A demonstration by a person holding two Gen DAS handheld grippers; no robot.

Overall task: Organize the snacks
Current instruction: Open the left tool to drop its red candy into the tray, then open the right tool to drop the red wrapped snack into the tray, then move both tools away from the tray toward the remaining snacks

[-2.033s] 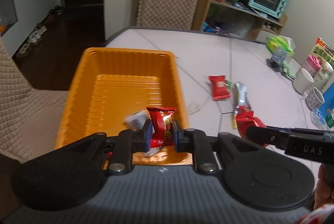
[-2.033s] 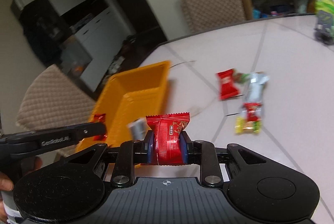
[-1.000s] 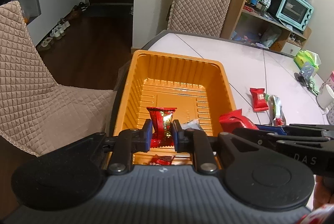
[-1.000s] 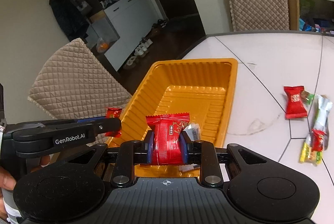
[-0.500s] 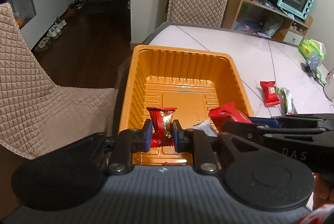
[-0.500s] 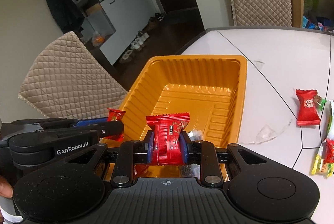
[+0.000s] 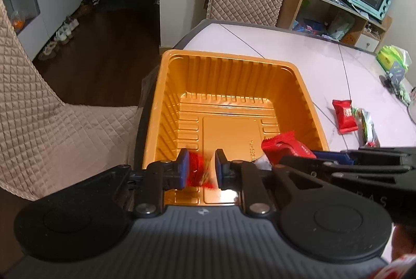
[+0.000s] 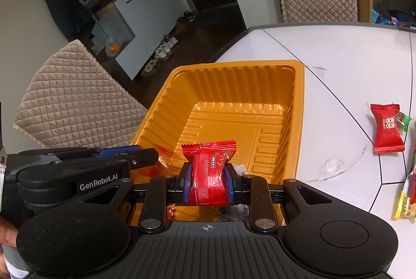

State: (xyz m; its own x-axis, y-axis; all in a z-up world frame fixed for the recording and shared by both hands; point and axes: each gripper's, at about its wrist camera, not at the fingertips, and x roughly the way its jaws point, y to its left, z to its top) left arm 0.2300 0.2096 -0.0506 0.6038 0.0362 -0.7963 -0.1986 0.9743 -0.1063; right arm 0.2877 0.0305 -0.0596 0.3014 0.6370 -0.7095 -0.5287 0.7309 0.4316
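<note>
So both grippers are parked over the near end of the orange tray (image 7: 228, 63), which makes sense since that's where the snacks go. The left gripper (image 7: 200, 170) has its jaws spread apart, and a small red candy (image 7: 197, 171) shows as a motion-blurred smear between them, so my guess is it's dropping free into the tray. The right gripper (image 8: 208, 184) has its jaws clamped on a crinkly red snack packet (image 8: 209, 172) with zigzag-cut ends, held upright above the tray floor, probably next to be let go. The tray is thin glossy plastic with ribbed walls and a stepped bottom. Out on the smooth white table (image 8: 351, 66), another red packet (image 8: 387, 128) and some green and yellow wrappers (image 8: 408, 196) are waiting.
</note>
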